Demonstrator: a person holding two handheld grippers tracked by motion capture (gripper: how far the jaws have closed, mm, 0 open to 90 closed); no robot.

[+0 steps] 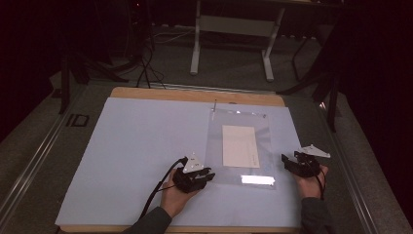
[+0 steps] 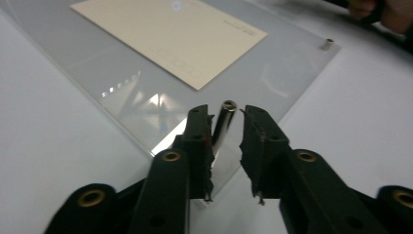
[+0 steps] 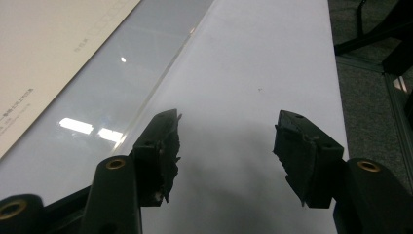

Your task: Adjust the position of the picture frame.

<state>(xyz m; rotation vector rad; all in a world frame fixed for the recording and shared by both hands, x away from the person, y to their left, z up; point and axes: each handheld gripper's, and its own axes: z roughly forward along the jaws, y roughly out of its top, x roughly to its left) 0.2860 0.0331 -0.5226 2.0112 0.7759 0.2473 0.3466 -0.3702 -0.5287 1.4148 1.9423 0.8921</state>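
black jaws of the left gripper (image 2: 226,146) rising from the bottom of the left gripper view, slightly apart, with a small metal post (image 2: 224,124) standing between them. leaning against the left jaw, apparently; a sliver of gap toward the right one, so not clamped, more likely poised to close or just let go. cannot tell which.

standing at the near left corner of a clear acrylic sheet (image 1: 216,151), that post, with a matching stub (image 2: 328,44) at the near right corner in the same view and a thin upright one (image 1: 215,106) at the far left corner in the high view. probably corner standoffs, placed so as to pin or lift the sheet.

under or inside the sheet, a cream card (image 1: 240,146), faint print along one edge, lying flat and square to the sheet's edges; likely sandwiched there for display or protection.

all of it resting on a pale blue mat (image 1: 136,156) covering a wooden table (image 1: 195,95), right of the mat's middle and close to its right edge.

right gripper (image 3: 226,146) just off the sheet's right edge, near the near right corner, jaws wide apart over bare mat and holding nothing. held low and angled along the edge, seemingly waiting to steady the sheet or take the next post.

both hands low at the near edge of the table.
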